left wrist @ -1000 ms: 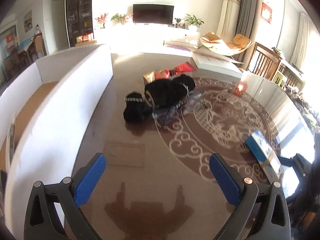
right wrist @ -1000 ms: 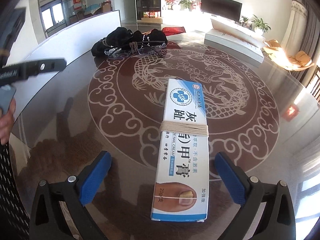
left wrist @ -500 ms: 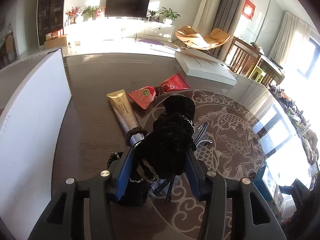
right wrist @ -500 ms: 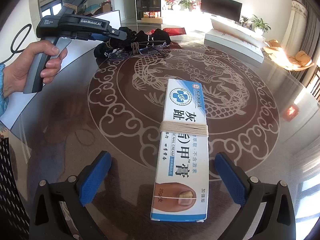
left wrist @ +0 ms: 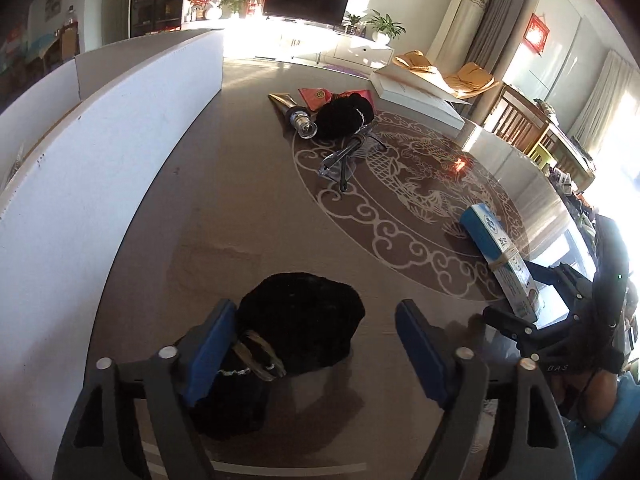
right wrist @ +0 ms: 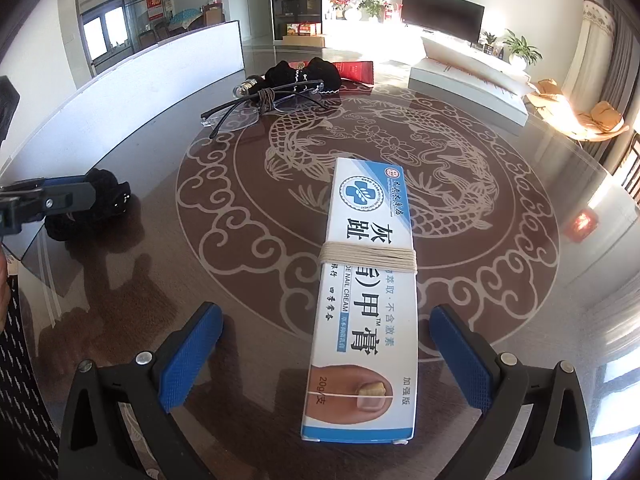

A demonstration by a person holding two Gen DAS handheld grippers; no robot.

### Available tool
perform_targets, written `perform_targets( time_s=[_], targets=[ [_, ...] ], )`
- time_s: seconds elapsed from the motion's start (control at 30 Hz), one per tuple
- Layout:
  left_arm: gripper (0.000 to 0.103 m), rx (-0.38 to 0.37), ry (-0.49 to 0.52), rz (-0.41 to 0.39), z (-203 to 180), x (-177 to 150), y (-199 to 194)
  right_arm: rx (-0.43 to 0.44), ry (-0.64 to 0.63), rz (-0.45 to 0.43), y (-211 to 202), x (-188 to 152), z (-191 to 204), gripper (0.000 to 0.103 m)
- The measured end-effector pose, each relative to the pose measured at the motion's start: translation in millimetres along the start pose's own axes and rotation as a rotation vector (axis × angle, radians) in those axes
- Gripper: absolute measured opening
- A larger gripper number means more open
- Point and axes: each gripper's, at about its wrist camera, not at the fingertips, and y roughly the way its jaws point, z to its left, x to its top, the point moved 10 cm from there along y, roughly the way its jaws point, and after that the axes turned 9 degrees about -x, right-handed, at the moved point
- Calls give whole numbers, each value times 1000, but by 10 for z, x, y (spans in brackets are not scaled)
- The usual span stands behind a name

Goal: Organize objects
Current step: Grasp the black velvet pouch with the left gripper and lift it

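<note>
My left gripper (left wrist: 314, 312) hovers low over the near left part of the glass table (left wrist: 224, 208). Its jaws are opening. A black knitted piece (left wrist: 300, 320) lies on the table between them, against the left pad and well apart from the right one. From the right wrist view, this piece (right wrist: 100, 200) shows beside the left gripper (right wrist: 48, 200). My right gripper (right wrist: 326, 314) stands open around the near end of a blue-and-white nail cream box (right wrist: 368, 280) tied with string. Neither pad touches the box.
At the far side lie a second black knitted piece (left wrist: 344, 116), folded glasses (left wrist: 348, 156), a gold tube (left wrist: 292, 114) and red packets (left wrist: 320, 96). A white carton wall (left wrist: 100, 152) runs along the left. A flat white box (left wrist: 416, 96) sits at the back right.
The left gripper closed on a black knitted piece in the far pile, carried it to the near left of the table and opened its jaws. The right gripper stayed still.
</note>
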Motion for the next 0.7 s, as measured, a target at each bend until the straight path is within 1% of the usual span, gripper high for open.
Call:
perform_targets(
  time_s=[0.03,0.07,0.17,0.23,0.4,0.5,0.53,0.57,0.7],
  targets=[
    [99,19,27,1,-24,2,35,0,0,0,0,0,1,103],
    [99,40,53,6,-27,7,67,0,0,0,0,0,1,103],
    [99,57,96,43,-41,-3,194,0,0,0,0,1,0,103],
    [99,66,102,52,-17,-37,227,0,0,0,1,0,1,103],
    [99,108,105,46,42,-68,245,-1,0,0,2,0,-1,103],
    [99,162,113,57,93,-99,269,-1,0,0,1,0,0,103],
    [102,168,117,56,92,-101,278,-1,0,0,1,0,1,103],
    [103,164,114,58,93,-106,289,-1,0,0,2,0,1,103],
    [103,165,114,52,95,-96,286,-1,0,0,2,1,2,103]
  ],
)
